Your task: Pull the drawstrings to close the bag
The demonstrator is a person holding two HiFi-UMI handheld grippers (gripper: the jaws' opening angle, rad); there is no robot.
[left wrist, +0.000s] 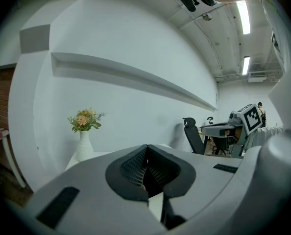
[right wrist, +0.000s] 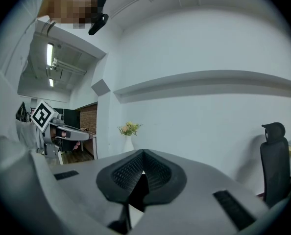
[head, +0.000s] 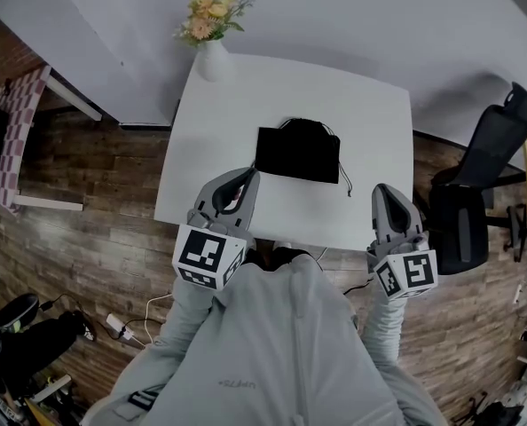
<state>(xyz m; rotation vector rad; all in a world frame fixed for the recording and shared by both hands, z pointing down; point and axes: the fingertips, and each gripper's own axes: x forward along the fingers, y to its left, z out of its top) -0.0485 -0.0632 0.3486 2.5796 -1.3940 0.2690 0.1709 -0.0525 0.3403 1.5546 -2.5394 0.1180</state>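
**Head view.** A black bag point(head: 297, 152) lies flat at the middle of a white table point(head: 370, 105). Its drawstring point(head: 344, 179) trails off its right side onto the tabletop. The left gripper point(head: 245, 177) is held over the table's near left part and the right gripper point(head: 383, 193) over the near right edge. Both are clear of the bag. A vase point(head: 212, 60) of flowers stands at the far edge. A black chair point(head: 476, 185) stands on the wood floor point(head: 113, 176) to the right.

**Left gripper view.** The jaws are pressed together with nothing between them. Beyond them stand the vase on the table to the left, a white wall behind, and the chair and the other gripper's marker cube to the right.

**Right gripper view.** The jaws are likewise together and empty. The vase shows past their tips, the chair is at the right edge, and the left gripper is at far left.
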